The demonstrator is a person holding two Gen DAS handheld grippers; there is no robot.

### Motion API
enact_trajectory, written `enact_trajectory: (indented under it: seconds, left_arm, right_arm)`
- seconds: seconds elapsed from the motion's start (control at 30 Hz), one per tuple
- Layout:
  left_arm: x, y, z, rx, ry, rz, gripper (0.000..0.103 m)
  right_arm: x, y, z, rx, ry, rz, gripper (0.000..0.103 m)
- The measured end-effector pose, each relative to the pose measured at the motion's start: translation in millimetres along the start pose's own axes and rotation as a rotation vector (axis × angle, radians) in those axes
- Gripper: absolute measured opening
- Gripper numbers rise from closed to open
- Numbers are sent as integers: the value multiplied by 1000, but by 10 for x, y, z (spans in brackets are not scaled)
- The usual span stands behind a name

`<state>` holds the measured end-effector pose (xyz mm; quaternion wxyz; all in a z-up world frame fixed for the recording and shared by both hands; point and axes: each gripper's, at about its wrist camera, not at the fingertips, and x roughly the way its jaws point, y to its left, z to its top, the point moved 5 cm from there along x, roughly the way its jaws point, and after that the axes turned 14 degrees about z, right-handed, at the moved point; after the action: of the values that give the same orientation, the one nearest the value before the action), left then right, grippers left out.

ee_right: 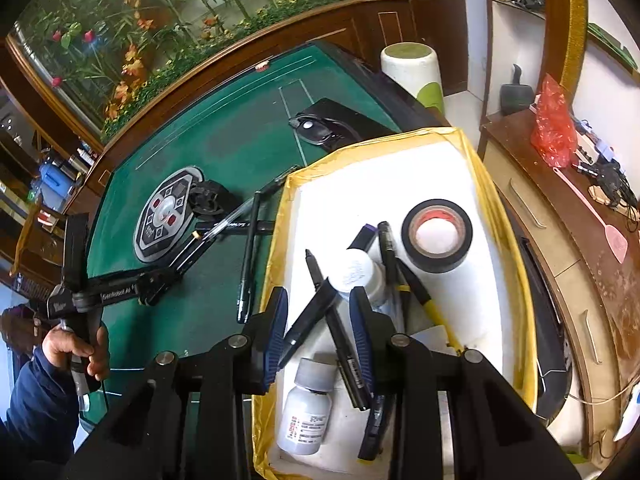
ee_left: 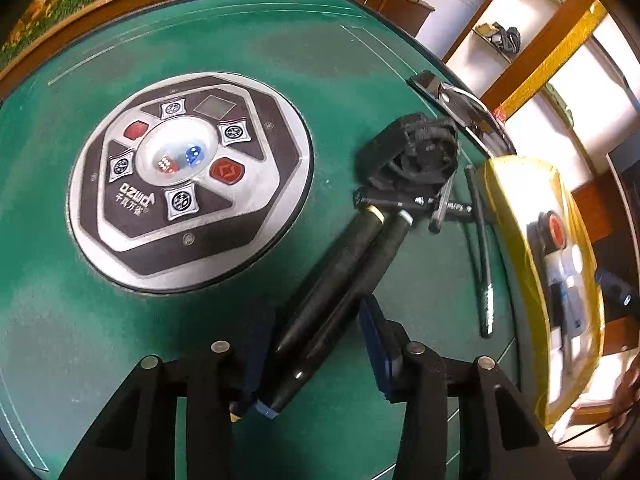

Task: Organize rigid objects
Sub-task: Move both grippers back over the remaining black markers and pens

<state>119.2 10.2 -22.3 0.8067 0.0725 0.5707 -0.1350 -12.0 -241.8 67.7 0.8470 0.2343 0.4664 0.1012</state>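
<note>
Left wrist view, bottom centre: the left claw [ee_left: 316, 320] is set astride two dark pens [ee_left: 332, 276] lying side by side on the green table [ee_left: 100, 320]. The jaws stand partly apart. The left pad looks to be against the pens, but no squeeze from both sides is made out, so no grip is recorded.

Handling, as judged: the pens are light, stiff and smooth-barrelled. They are likely to roll or splay if pinched as a pair. Hold is best taken at mid-barrel, across both, away from the tapered tips.

Appearance: black glossy barrels, one with a pale gold band at its far end, blue and light tips at the near end.

Right wrist view, lower centre: the right claw [ee_right: 319, 304] is held over the yellow-edged tray [ee_right: 400, 168], jaws apart. A black marker [ee_right: 310, 318] lies slantwise between them, clear of both pads.

Further up in the tray, a tape roll [ee_right: 437, 235] is noted. Beyond the tray, glasses [ee_right: 324, 130] lie on the table.
</note>
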Motion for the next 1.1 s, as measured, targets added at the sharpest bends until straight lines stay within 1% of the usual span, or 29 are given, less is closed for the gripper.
enact_trajectory:
  seconds: [0.03, 0.07, 0.1, 0.13, 0.17, 0.23, 0.33, 0.43, 0.57, 0.6, 0.63, 0.67, 0.7, 0.73, 0.77, 0.8, 0.83, 0.87, 0.9, 0.97, 1.03, 1.07, 1.1]
  left_arm:
    - [-31, 23, 39, -8, -13, -8, 44]
    - [-55, 27, 72, -8, -22, -2, 44]
    - [-57, 50, 108, 5, -27, 31, 44]
    - [-37, 61, 143, 12, -25, 41, 44]
    - [-2, 28, 180, 16, -18, 33, 44]
    - [32, -4, 180, 42, -5, 36, 42]
    - [41, -72, 187, 79, -23, 58, 43]
    - [59, -31, 202, 72, -27, 62, 43]
    - [54, -68, 189, 119, -32, 41, 43]
    - [48, -71, 180, 133, -40, 52, 43]
    - [81, -66, 163, 151, -33, 84, 43]
    - [91, -57, 139, 167, -41, 99, 41]
    - [99, -72, 124, 194, -50, 125, 40]
    - [103, -101, 108, 232, -69, 168, 40]
    - [104, -119, 98, 240, -83, 191, 40]
    - [106, -111, 94, 227, -84, 190, 39]
    - [104, -91, 94, 204, -87, 194, 31]
    - [99, -51, 93, 169, -91, 209, 20]
    - [93, -2, 81, 134, -90, 210, 14]
    - [68, 160, -13, 39, -90, 202, 14]
    - [21, 264, -134, -10, -90, 210, 14]
    - [-17, 294, -245, -33, -92, 218, 14]
    - [-33, 319, -299, -42, -94, 221, 14]
  right_arm:
    - [4, 18, -5, -7, 2, 1, 31]
    - [7, 31, -8, -9, 2, 1, 31]
    - [8, 31, -15, -11, 3, 0, 31]
    - [9, 23, -22, -8, 4, -1, 31]
    - [11, 11, -28, -2, 5, 0, 31]
    - [8, -7, -37, 6, 4, -1, 31]
    - [-14, -11, -44, 6, -1, -3, 31]
    - [-10, -12, -46, 9, 1, -3, 31]
    - [-3, 12, -63, 6, 4, -1, 31]
    - [1, 22, -66, 4, 5, -2, 31]
    - [8, 29, -72, 4, 6, -2, 31]
    - [12, 31, -78, 5, 8, 0, 31]
    - [29, 41, -85, 6, 13, 1, 31]
    - [46, 54, -92, 4, 18, 3, 31]
    - [68, 83, -99, -1, 24, 7, 31]
    - [83, 104, -102, -5, 27, 9, 31]
    - [110, 146, -104, -15, 35, 12, 31]
    - [130, 174, -106, -20, 41, 16, 31]
    - [163, 234, -105, -31, 51, 24, 31]
    - [220, 350, -99, -53, 70, 40, 31]
    - [294, 490, -94, -71, 94, 68, 31]
    - [342, 563, -91, -78, 109, 86, 31]
    - [427, 680, -84, -82, 137, 119, 31]
